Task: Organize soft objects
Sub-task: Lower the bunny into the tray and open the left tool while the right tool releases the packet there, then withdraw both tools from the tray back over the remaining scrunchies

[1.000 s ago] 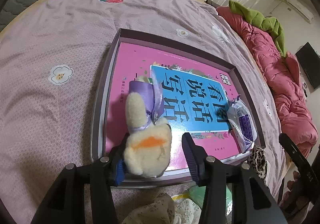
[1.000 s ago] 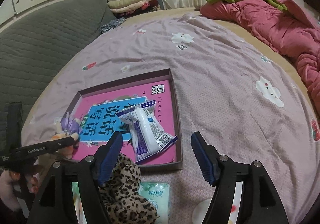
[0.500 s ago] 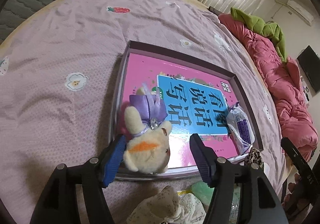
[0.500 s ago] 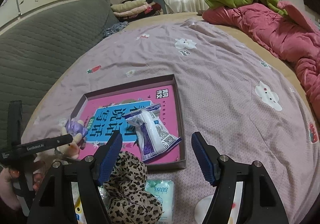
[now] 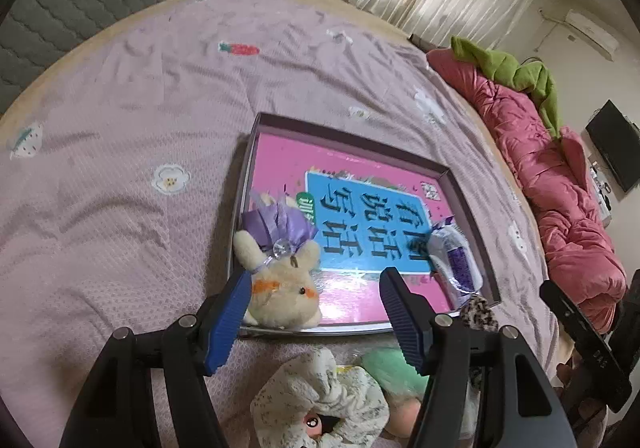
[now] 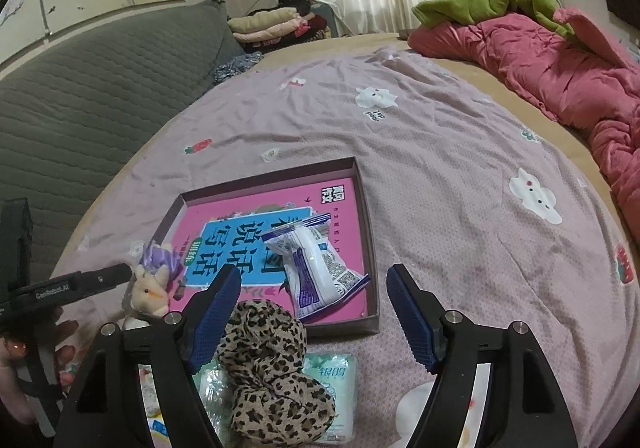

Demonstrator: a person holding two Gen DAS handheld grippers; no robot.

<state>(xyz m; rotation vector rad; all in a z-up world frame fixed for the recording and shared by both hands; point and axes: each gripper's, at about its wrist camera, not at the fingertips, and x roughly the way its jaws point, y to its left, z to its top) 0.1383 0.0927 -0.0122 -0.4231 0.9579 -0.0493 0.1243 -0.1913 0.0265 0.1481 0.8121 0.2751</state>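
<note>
On the bed [image 6: 460,176], spread with a mauve sheet dotted with little cartoon patches, sits a shallow box tray [image 6: 370,232] lined with a pink and blue book cover. A small cream plush bunny [image 5: 282,290] with a purple ribbon bow lies in the tray's near left corner, leaning against the low wall. The left hand-held gripper [image 5: 314,314] hangs just above and in front of it, and its jaws have just been opening: they stand wide apart, the left blue pad right beside the bunny's flank and the right pad well clear of it, so the toy is not clamped. From the right wrist view the same bunny [image 6: 150,290] shows beside the black tip of the left tool.

A white and purple plastic packet [image 6: 316,268] lies crumpled in the tray's near right part, one end resting toward the front wall.

The right hand-held gripper [image 6: 314,316] hovers over the near edge of the bed, and its jaws have just been opening too, with nothing pressed between them. Just below its left finger lies a leopard-print soft bundle [image 6: 268,372], outside the tray, with a pale green tissue pack [image 6: 334,380] under and beside it. In the left view a floral cream scrunchie [image 5: 320,396] lies on the sheet beneath the tool
</note>
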